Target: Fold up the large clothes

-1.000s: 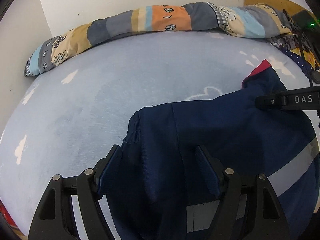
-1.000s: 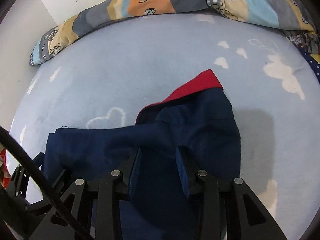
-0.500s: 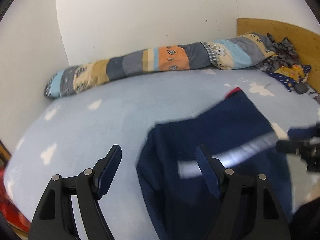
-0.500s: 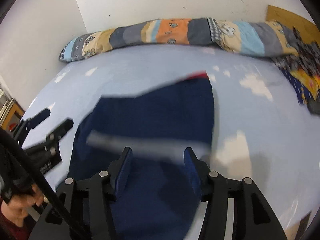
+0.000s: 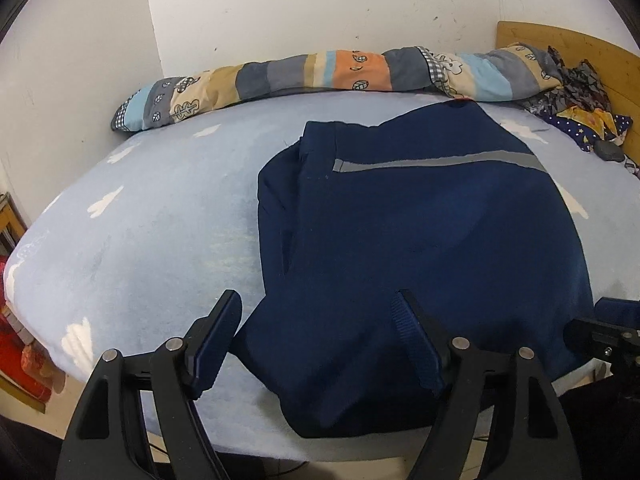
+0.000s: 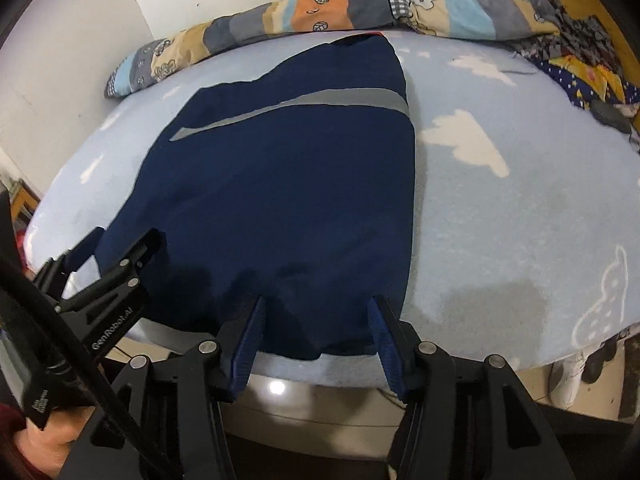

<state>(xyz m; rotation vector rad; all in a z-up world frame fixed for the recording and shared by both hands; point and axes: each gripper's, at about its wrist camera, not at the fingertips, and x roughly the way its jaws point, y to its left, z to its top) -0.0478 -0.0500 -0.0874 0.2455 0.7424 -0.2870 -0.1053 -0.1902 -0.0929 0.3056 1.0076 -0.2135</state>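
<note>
- Flat on the pale blue fleece bed cover with white cloud shapes (image 5: 132,240) lies the dark navy knit garment with a grey reflective stripe (image 5: 420,232), folded into a broad, roughly rectangular slab; its near hem reaches the bed's front edge, a sliver of red lining shows at its far end, and a doubled layer forms a soft ridge along its left side
- Across the far side, against the white scuffed wall (image 5: 320,8), runs a long patchwork bolster of orange, grey, tan and sky-blue plush panels (image 5: 320,76); crumpled patterned fabrics (image 5: 580,100) sit at the wooden headboard
- Black, with ribbed blue pads, the left gripper (image 5: 316,344) stands wide open and grips nothing; the garment's near left corner lies below, between its fingers
- Likewise black with blue pads, the right gripper (image 6: 316,336) has just been opening; its jaws stand apart over the near hem, pressing nothing
</note>
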